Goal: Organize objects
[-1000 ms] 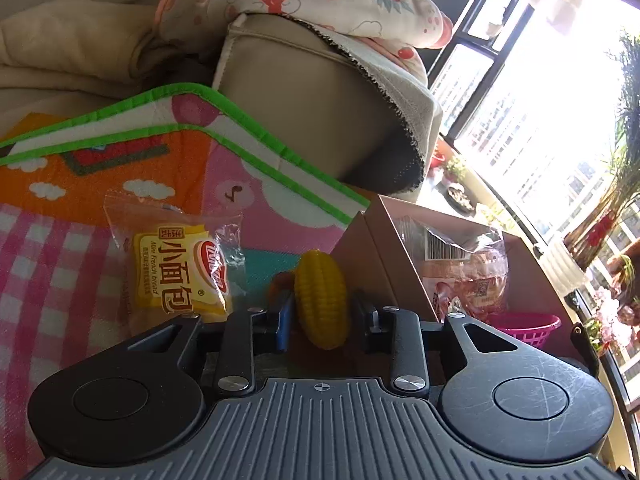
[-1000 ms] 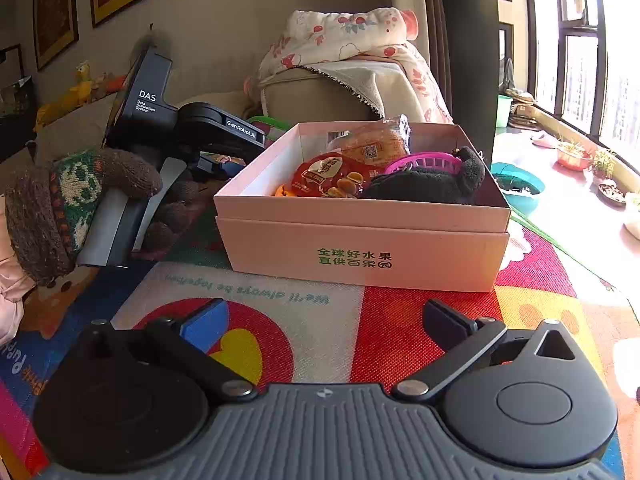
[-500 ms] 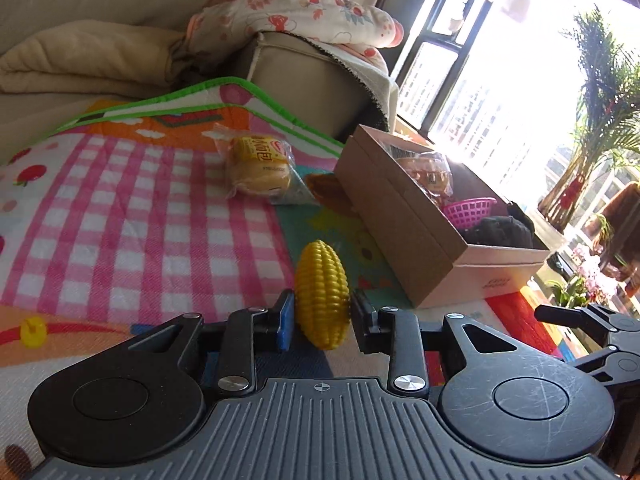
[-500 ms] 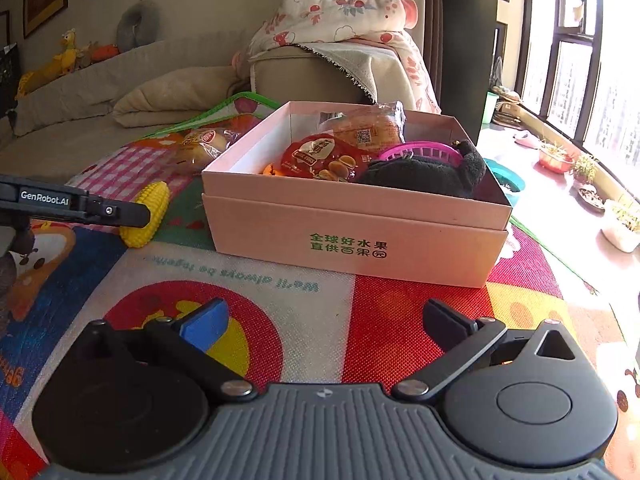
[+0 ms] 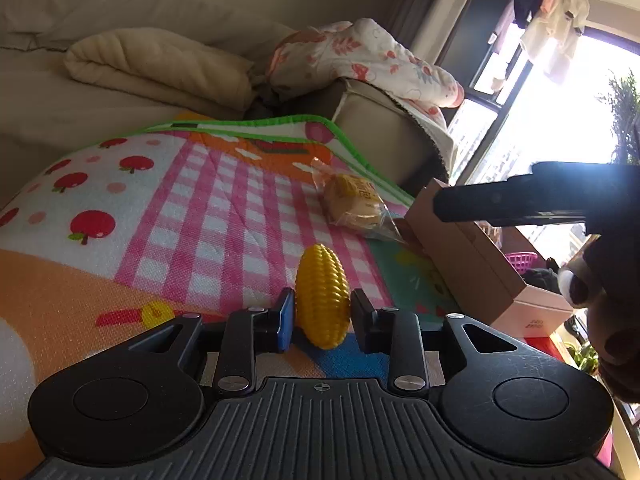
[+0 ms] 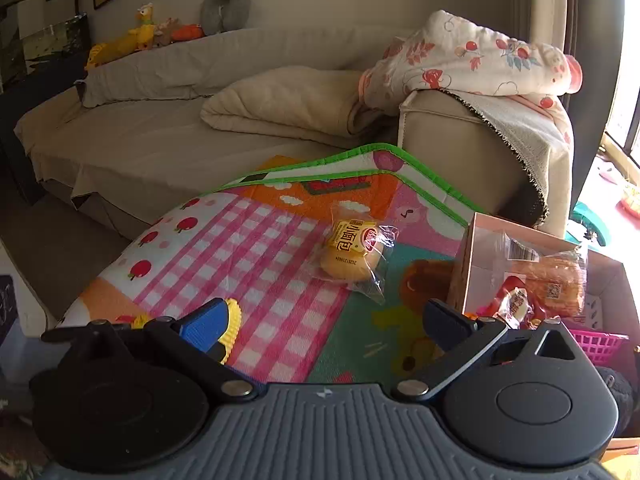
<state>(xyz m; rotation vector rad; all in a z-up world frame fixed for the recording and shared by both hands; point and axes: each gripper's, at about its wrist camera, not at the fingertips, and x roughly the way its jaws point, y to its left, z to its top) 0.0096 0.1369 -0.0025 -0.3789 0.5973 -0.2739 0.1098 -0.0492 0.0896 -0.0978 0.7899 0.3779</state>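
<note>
**Q:** What was held at the left of the scene, and how?

**A:** A toy corn cob (image 5: 322,296) was seen clamped across its lower half between the jaws of the left gripper (image 5: 322,314), above the play mat (image 5: 224,216). Its ribbed, glossy shell was judged to be light, stiff hollow plastic, liable to twist if pinched near the tapered tip; a grip across the widest part was considered soundest.

**Q:** What lay farther right?

**A:** A wrapped bread bun (image 5: 354,204) was shown lying on the mat at about 1 o'clock from the corn, just beside the pink box (image 5: 472,264). The bun was judged to be soft and crushable, its film slippery; a light hold across the body, not the loose wrapper ends, was thought advisable.

**Q:** And the right gripper?

**A:** The right gripper (image 6: 326,318) was seen with jaws spread wide and nothing between them, the bun (image 6: 352,258) at 12 o'clock ahead of it. The box (image 6: 480,248), at 2 o'clock, was seen already loaded with snack packets (image 6: 548,280) and a pink basket (image 6: 600,346).
</note>
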